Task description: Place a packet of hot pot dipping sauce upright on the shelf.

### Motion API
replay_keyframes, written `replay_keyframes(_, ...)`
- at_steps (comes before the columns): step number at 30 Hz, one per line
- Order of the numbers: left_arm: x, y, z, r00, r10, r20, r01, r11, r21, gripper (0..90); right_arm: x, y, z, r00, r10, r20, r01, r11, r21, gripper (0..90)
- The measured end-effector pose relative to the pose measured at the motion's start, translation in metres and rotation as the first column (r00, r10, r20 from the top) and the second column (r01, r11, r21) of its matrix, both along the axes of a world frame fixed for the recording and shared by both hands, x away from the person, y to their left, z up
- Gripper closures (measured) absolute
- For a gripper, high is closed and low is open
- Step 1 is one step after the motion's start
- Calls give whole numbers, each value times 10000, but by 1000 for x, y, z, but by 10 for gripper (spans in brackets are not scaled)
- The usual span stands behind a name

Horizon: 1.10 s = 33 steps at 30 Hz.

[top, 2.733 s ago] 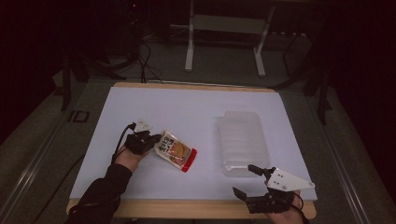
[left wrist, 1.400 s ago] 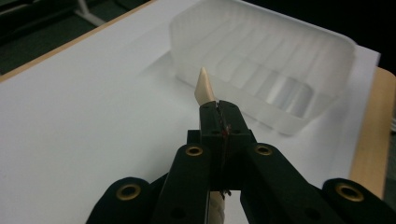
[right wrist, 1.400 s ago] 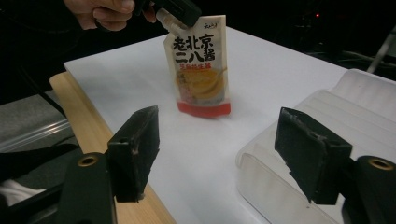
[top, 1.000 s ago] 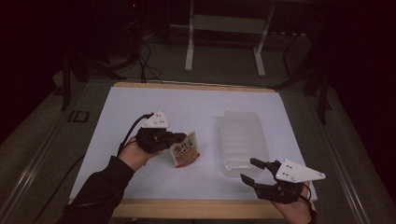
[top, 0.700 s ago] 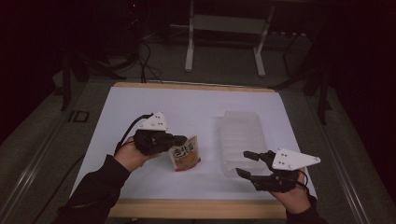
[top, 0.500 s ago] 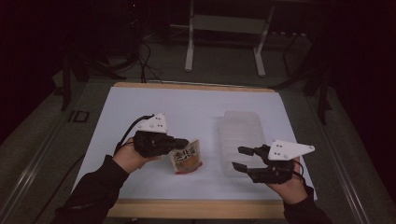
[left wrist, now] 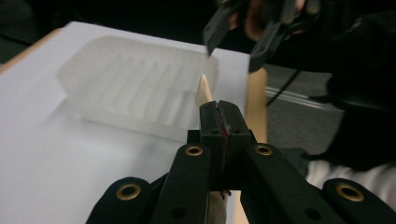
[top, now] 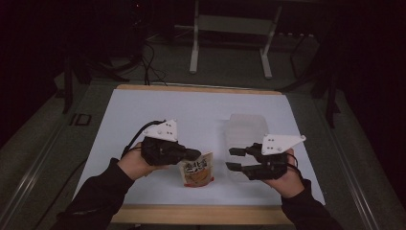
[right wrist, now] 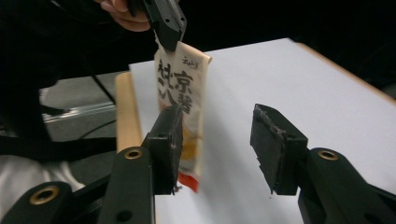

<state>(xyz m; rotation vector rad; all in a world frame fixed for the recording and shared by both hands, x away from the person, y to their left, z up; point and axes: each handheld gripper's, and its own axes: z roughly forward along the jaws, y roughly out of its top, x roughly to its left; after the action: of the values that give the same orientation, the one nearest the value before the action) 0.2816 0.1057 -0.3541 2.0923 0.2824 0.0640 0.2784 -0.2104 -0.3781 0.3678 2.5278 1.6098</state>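
White sheet over a wood-edged table (top: 201, 214), dark room around it.

Your left gripper (top: 194, 154) is clenched on the top edge of the snack pouch (top: 197, 172), hanging just above the sheet near the front edge. Your right gripper (top: 233, 159) has just been closing, jaws apart on nothing, beside the clear plastic tray (top: 245, 132). Beyond the table: grey floor, cables, white stand legs (top: 194, 43).

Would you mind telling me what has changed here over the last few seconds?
The left gripper lifted the snack packet off the table so it hangs upright. The right gripper came in from the near edge toward it, its jaws just closing, empty. The clear tray stayed put.
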Motion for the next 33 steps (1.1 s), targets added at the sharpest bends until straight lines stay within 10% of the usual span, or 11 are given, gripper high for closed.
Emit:
replay_keyframes(12,-3,-11,-3,9977,-661,-149,661,9978,-31,900,8,26,-8,9970,639,-444,-641,9979,-31,502)
replay_keyframes(24,-4,-17,-7,9992,-357,193,351,9989,319,899,11,43,-11,9884,1462,-414,-1493,9851,-852,873)
replay_keyframes(33,-6,-18,-4,9979,-232,603,218,9995,236,842,19,41,-9,9771,1921,-914,-1989,9774,-721,900)
